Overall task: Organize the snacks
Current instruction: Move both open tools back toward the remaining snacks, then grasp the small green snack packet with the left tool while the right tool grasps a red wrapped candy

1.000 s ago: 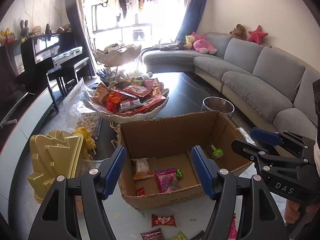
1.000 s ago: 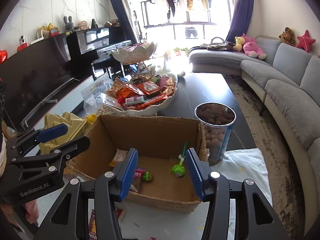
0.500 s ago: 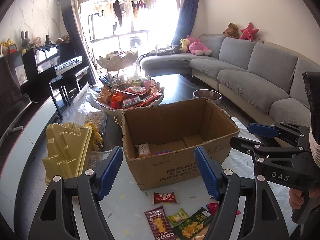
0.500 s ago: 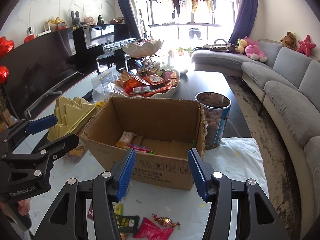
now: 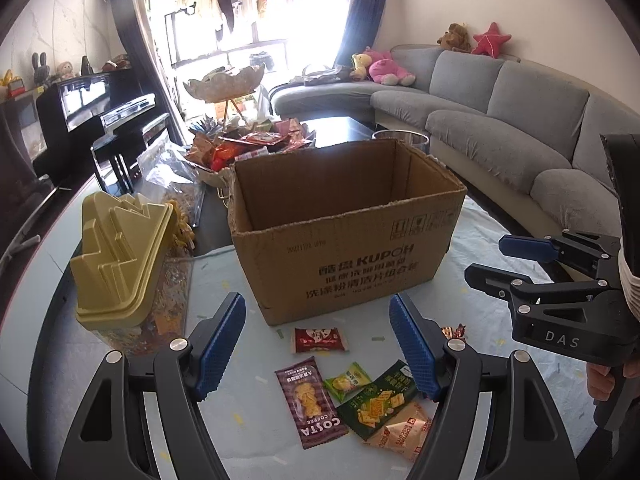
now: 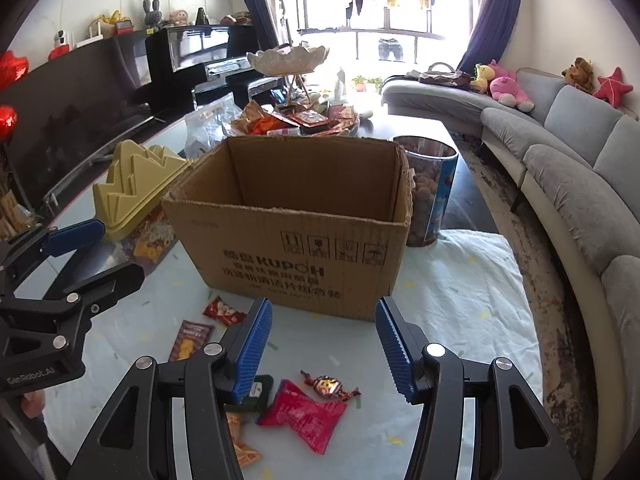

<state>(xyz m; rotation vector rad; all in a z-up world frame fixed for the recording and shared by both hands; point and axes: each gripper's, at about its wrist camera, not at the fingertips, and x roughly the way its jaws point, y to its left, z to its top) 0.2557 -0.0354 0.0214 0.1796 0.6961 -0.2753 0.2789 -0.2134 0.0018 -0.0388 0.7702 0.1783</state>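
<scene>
**Both tongs hang empty over the loose snacks in front of the box**

The table (image 5: pixel 500 240), under a pale cloth, carries a cardboard box (image 5: pixel 352 264) at the middle, open at the top. From the left wrist view it stands at 12 o'clock, and the same from the right. A yellow lid (image 5: pixel 120 248) sits at the box's 9 o'clock; a tin (image 6: pixel 428 196) stands just beside the box's right wall at 3 o'clock.

The loose snacks lie on the cloth on the near side of the box, apart from it. Between the left tongs' (image 5: pixel 318 346) fingers are a Costa packet (image 5: pixel 310 400), its long axis running from 12 to 6 o'clock, a green cracker packet (image 5: pixel 376 400) tilted toward 1 o'clock, a small red packet (image 5: pixel 320 339) lying crosswise nearer the box, and a small green sweet (image 5: pixel 352 376). Between the right tongs' (image 6: pixel 322 346) fingers are a red packet (image 6: pixel 304 412) at 6 o'clock and a wrapped candy (image 6: pixel 329 386) lying crosswise, 9 to 3 o'clock.

Both tongs are spread with nothing between the pads; the left's jaws have just been opening.

The coming move likely turns on this: each tongs has its own cluster straight below and ahead. The left is nearer the Costa packet, whose narrow width lies across the jaws' gap and suits the grip. The right is nearer the candy and red packet.
</scene>
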